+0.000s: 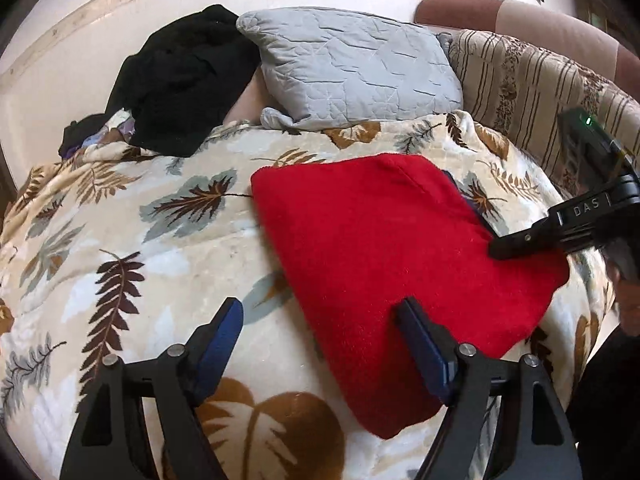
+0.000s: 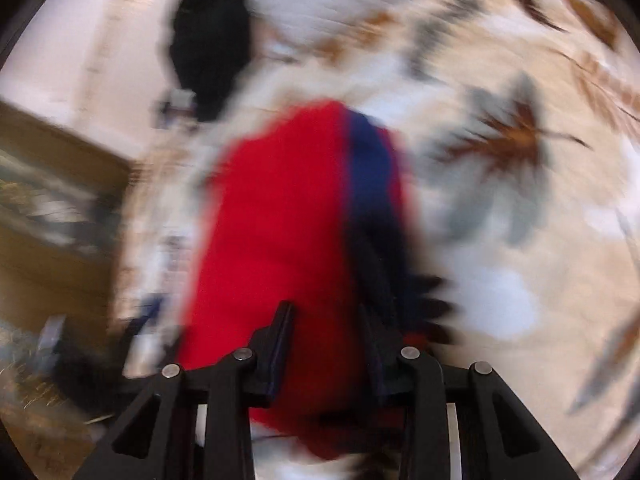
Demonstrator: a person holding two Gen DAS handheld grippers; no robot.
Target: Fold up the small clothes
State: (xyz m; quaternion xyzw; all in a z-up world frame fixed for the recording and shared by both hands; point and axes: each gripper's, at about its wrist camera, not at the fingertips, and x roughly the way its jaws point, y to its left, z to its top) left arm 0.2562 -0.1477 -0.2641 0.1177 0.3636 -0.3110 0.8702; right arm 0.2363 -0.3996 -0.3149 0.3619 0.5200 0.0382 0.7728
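Note:
A red knitted garment (image 1: 384, 264) lies folded flat on a leaf-patterned blanket (image 1: 132, 240), with a dark blue edge showing at its right side. My left gripper (image 1: 324, 320) is open, just above the garment's near-left edge, holding nothing. My right gripper (image 1: 504, 250) shows in the left wrist view, its tip resting on the garment's right side. In the blurred right wrist view the right gripper (image 2: 326, 320) has its fingers partly apart over the red cloth (image 2: 272, 216) and its blue band (image 2: 372, 168); whether they pinch it is unclear.
A pile of black clothes (image 1: 184, 80) lies at the back left beside a grey quilted pillow (image 1: 352, 64). A striped floral cushion (image 1: 532, 88) and a brown headboard (image 1: 540, 28) stand at the back right. A person's head (image 1: 628, 280) is at the right edge.

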